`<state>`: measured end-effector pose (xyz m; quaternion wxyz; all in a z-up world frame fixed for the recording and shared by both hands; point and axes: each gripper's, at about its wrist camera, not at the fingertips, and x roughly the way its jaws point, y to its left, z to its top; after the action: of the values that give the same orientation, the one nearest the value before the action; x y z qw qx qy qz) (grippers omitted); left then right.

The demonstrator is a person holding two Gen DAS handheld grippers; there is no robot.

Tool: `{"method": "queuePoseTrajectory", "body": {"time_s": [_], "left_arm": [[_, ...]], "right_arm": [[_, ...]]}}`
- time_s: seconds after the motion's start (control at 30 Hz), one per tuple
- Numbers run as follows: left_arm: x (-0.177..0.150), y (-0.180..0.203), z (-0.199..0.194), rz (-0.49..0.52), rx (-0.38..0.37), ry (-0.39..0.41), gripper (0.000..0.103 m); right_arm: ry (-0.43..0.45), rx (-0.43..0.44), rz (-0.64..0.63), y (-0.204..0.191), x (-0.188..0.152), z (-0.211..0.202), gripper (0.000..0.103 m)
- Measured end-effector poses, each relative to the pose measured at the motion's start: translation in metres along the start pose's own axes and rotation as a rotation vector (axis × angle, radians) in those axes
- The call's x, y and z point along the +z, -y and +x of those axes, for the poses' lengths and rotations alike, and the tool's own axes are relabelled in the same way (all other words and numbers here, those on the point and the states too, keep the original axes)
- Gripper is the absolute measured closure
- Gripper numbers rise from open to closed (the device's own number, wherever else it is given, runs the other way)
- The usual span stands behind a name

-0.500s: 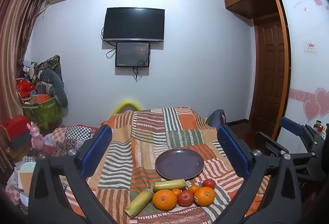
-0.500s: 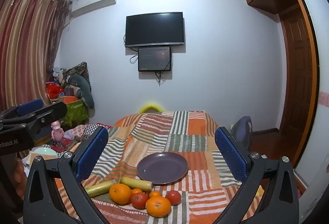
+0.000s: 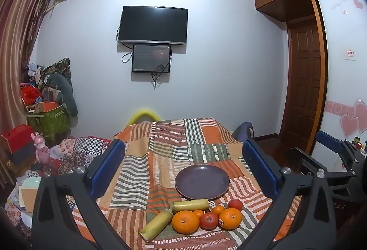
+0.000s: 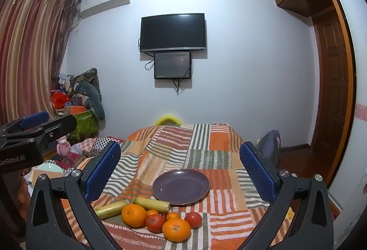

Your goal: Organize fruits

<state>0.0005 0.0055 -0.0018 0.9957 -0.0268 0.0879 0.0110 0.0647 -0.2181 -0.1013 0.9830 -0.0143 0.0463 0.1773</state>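
Note:
An empty dark purple plate (image 3: pixel 202 181) (image 4: pixel 181 186) lies on a patchwork-covered table. In front of it sits a cluster of fruit: two large oranges (image 3: pixel 185 221) (image 3: pixel 230 218), a red apple (image 3: pixel 208 220), a red tomato (image 3: pixel 235 204), small tangerines (image 3: pixel 218 209) and two yellow-green corn cobs (image 3: pixel 156 224) (image 3: pixel 190 205). The same pile shows in the right wrist view (image 4: pixel 156 220). My left gripper (image 3: pixel 183 167) and right gripper (image 4: pixel 180 169) are both open and empty, held above and short of the fruit.
The striped patchwork cloth (image 3: pixel 169 142) covers the table up to the far wall. Clutter, boxes and a pink toy (image 3: pixel 41 151) stand at the left. A wooden door (image 3: pixel 302 89) is at the right. The right gripper shows in the left view (image 3: pixel 332 153).
Both grippers have barely shifted; the scene and the fruit stay as they were.

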Motion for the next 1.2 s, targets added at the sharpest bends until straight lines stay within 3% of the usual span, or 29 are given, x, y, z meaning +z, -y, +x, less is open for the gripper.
{"method": "queuePoseTrajectory", "body": {"time_s": [1.2], "left_arm": [[-0.0081,-0.0057,0.0034,0.008,0.006,-0.004,0.000]], "right_arm": [[-0.005,-0.001,0.004,-0.0002,-0.0052,0.0022,0.000]]}}
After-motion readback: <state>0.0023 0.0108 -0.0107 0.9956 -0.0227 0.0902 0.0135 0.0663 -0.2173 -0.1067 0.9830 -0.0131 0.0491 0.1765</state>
